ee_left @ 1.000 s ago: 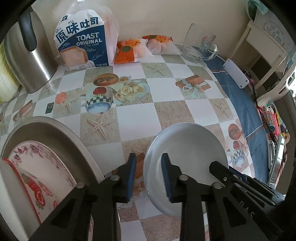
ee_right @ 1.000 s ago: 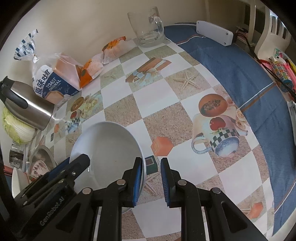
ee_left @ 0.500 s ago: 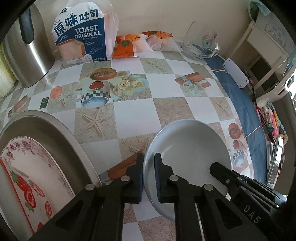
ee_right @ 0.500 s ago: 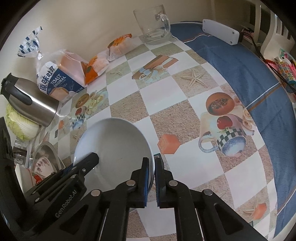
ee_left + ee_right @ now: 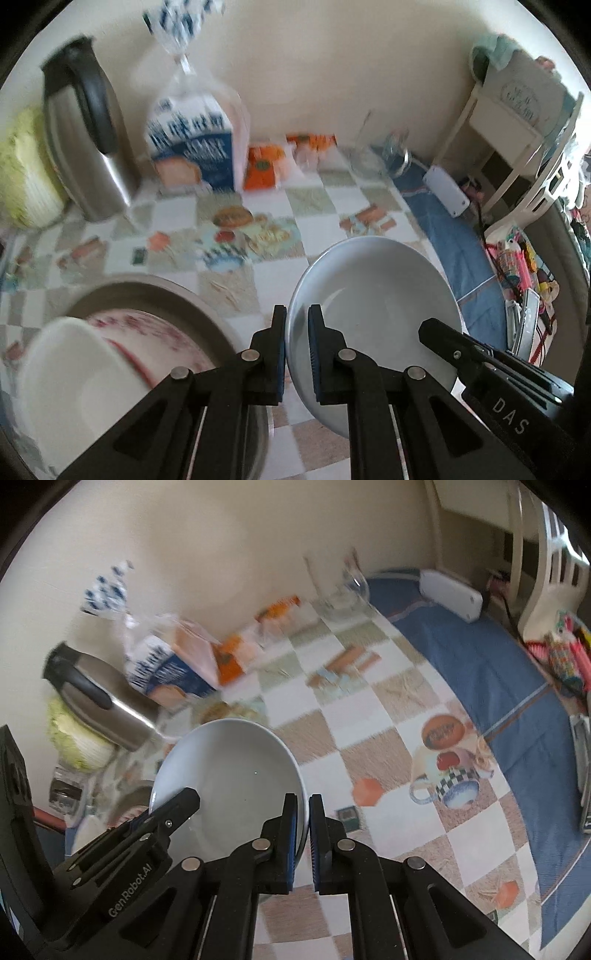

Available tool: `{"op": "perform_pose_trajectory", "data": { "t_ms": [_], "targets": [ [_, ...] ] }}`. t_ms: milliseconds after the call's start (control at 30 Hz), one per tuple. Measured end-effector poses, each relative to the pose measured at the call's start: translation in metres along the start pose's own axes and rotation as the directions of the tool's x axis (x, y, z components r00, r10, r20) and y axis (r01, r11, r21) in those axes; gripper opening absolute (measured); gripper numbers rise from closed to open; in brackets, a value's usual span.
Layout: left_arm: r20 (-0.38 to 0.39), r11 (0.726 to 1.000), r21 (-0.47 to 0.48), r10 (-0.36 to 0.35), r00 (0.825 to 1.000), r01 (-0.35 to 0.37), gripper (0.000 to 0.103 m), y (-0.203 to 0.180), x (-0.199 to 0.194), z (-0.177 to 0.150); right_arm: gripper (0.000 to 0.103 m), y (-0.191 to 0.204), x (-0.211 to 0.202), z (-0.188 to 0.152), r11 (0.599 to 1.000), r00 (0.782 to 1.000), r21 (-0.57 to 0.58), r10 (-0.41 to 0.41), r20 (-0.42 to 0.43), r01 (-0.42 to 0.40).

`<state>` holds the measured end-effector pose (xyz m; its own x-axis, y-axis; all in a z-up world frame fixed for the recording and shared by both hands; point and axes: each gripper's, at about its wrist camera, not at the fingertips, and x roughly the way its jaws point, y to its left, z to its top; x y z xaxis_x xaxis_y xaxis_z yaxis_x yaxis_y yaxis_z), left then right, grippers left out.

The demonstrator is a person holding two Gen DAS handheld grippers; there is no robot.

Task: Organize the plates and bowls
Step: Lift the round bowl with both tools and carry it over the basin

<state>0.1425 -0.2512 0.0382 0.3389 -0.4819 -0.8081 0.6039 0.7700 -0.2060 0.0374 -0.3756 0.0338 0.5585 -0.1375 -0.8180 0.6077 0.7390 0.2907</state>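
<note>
A pale blue-grey plate (image 5: 373, 295) hangs above the checked tablecloth, held from both sides. My left gripper (image 5: 296, 314) is shut on its left rim, and my right gripper (image 5: 303, 805) is shut on its right rim (image 5: 301, 775). In the left wrist view the right gripper's black finger (image 5: 443, 336) lies over the plate's far side. At lower left a metal basin (image 5: 155, 295) holds a flowered plate (image 5: 147, 332) and a white bowl (image 5: 74, 369).
Along the wall stand a steel kettle (image 5: 85, 147), a cabbage (image 5: 26, 184), a toast bag (image 5: 192, 147), orange snack packs (image 5: 266, 170) and a glass jug (image 5: 384, 155). A white power strip (image 5: 447, 192) lies on the blue cloth. A white chair (image 5: 554, 583) stands to the right.
Both grippers shut on the plate's opposite rims, then lifted it off the table. The views now take in more of the wall, and the background is blurred.
</note>
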Motion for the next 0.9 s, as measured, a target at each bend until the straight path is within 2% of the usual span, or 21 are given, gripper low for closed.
{"op": "perform_pose_trajectory", "data": {
  "t_ms": [267, 500, 700, 900],
  "targets": [
    [0.095, 0.999, -0.025, 0.049, 0.994, -0.047, 0.011, 0.037, -0.062, -0.002, 0.007, 0.056, -0.036, -0.001, 0.996, 0.996, -0.068, 0.065, 0.055, -0.061],
    [0.139, 0.990, -0.122, 0.083, 0.987, -0.066, 0.011, 0.089, -0.102, -0.016, 0.007, 0.108, -0.045, -0.016, 0.983, 0.991, -0.147, 0.120, 0.051, -0.112],
    [0.145, 0.972, -0.218, 0.120, 0.982, -0.087, 0.011, 0.134, -0.120, -0.035, 0.008, 0.156, -0.039, -0.036, 0.959, 0.987, -0.235, 0.163, 0.001, -0.158],
    [0.115, 0.963, -0.252, 0.130, 0.985, -0.098, 0.011, 0.155, -0.118, -0.047, 0.008, 0.181, -0.029, -0.050, 0.945, 0.986, -0.280, 0.166, -0.030, -0.167]
  ]
}}
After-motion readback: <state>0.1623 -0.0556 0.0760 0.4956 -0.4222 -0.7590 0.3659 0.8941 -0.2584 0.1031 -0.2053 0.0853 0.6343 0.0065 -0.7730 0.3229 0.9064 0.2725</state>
